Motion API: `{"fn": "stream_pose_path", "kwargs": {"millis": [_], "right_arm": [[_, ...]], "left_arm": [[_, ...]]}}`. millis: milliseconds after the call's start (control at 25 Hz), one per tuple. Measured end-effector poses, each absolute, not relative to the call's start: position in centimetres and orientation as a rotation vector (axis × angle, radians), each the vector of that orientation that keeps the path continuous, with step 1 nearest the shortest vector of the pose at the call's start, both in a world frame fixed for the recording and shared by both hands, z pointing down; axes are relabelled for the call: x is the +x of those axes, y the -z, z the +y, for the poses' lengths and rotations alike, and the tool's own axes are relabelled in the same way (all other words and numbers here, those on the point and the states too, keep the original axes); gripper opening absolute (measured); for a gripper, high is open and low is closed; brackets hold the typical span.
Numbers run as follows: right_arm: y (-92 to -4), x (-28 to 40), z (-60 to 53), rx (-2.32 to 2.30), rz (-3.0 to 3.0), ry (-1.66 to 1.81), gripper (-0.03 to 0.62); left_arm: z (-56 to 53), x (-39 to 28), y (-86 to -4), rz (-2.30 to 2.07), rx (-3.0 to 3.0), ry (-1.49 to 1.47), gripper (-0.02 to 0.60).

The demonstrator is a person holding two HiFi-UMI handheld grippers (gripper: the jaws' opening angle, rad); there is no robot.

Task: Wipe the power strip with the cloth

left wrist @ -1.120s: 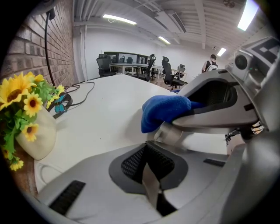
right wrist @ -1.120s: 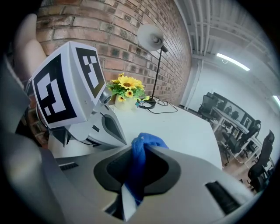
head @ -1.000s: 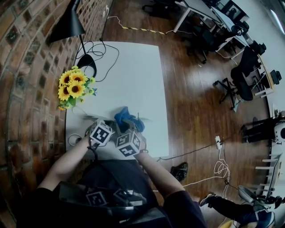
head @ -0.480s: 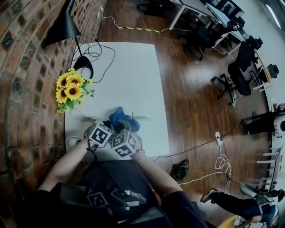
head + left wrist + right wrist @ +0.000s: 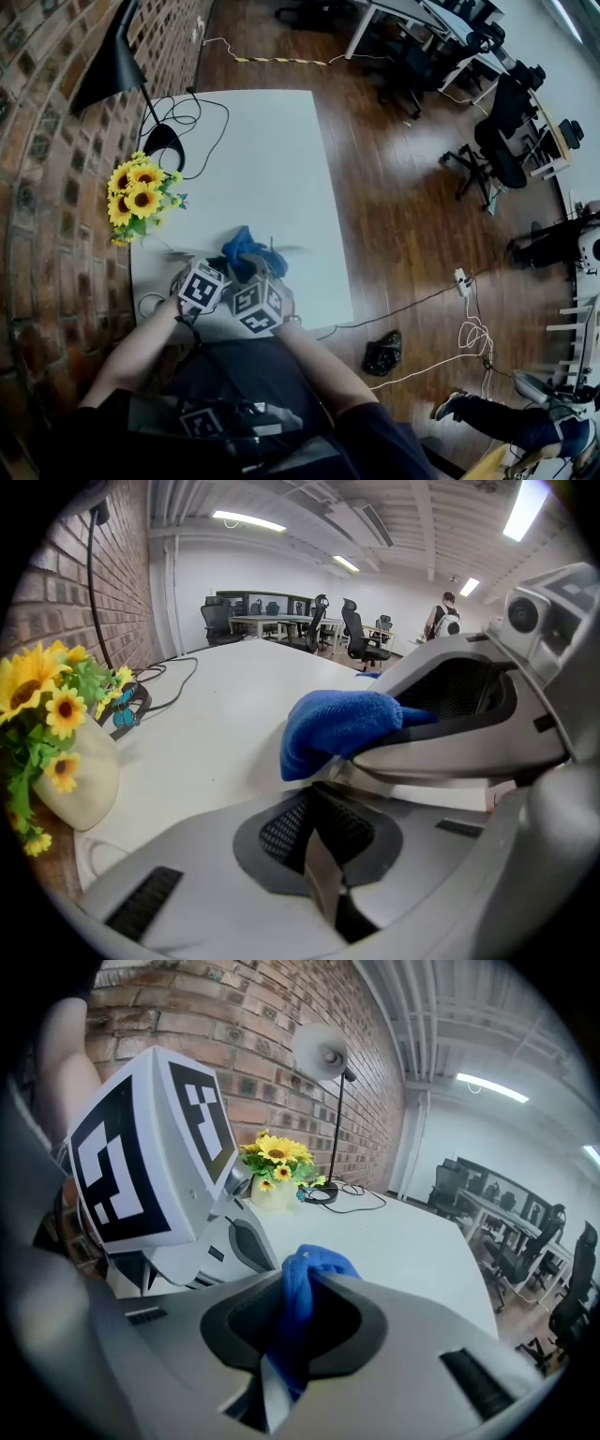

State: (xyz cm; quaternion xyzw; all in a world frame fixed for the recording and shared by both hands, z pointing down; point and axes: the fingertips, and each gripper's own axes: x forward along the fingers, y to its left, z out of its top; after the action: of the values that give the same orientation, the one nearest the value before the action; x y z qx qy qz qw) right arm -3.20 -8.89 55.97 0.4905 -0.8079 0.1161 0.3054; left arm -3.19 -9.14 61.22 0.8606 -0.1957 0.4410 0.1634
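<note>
Firmly, right tool (image 5: 302, 1283) pinches cloth (image 5: 296, 1321), bunched lengthwise along its jaws.

table (image 5: 272, 159): centre-left | lamp (image 5: 167, 148): on table's upper left corner | sunflowers (image 5: 139, 195): table's left edge, below lamp | cloth (image 5: 246, 248): over table's lower part, lower right of sunflowers | office chairs (image 5: 497, 150): on floor, upper right

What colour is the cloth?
Blue. The cloth shows best in the left gripper view.
</note>
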Motion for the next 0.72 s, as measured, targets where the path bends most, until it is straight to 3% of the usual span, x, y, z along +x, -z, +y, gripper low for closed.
{"fn": "stream_pose_path", "kwargs": {"millis": [720], "right_arm": [[-55.6,-1.3,-8.2,1.291,-2.220,-0.319,0.061]], "left_arm": [[-9.2,-2.7,-61.4,-0.656,2.421,-1.330,0.008]]}}
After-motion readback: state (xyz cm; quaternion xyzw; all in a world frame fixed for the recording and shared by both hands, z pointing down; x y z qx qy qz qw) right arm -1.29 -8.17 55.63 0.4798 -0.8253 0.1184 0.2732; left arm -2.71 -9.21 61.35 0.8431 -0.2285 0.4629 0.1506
